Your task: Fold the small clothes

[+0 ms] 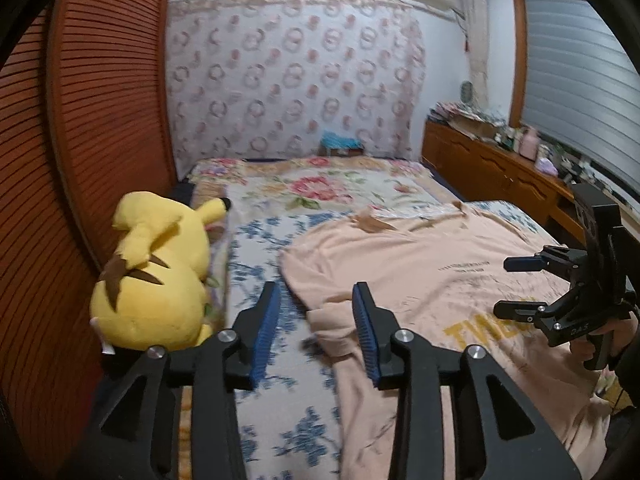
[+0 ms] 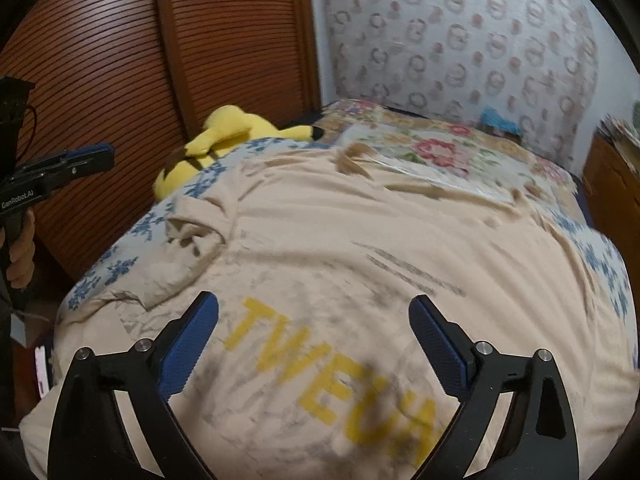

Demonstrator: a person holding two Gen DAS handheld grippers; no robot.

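Observation:
A peach T-shirt (image 1: 432, 264) with yellow letters lies spread on the bed; it also fills the right wrist view (image 2: 340, 240), with its left sleeve (image 2: 196, 216) crumpled. My left gripper (image 1: 316, 320) is open and empty above the shirt's left edge near the sleeve. My right gripper (image 2: 314, 340) is open and empty, hovering over the yellow print. The right gripper also shows in the left wrist view (image 1: 516, 286) at the far right, over the shirt. The left gripper shows at the left edge of the right wrist view (image 2: 86, 160).
A yellow plush toy (image 1: 156, 276) lies on the bed's left side by a slatted wooden wall (image 1: 80, 140). The bed has a blue-flowered sheet (image 1: 272, 248) and a floral quilt (image 1: 320, 188). A wooden cabinet (image 1: 488, 164) with clutter stands at right.

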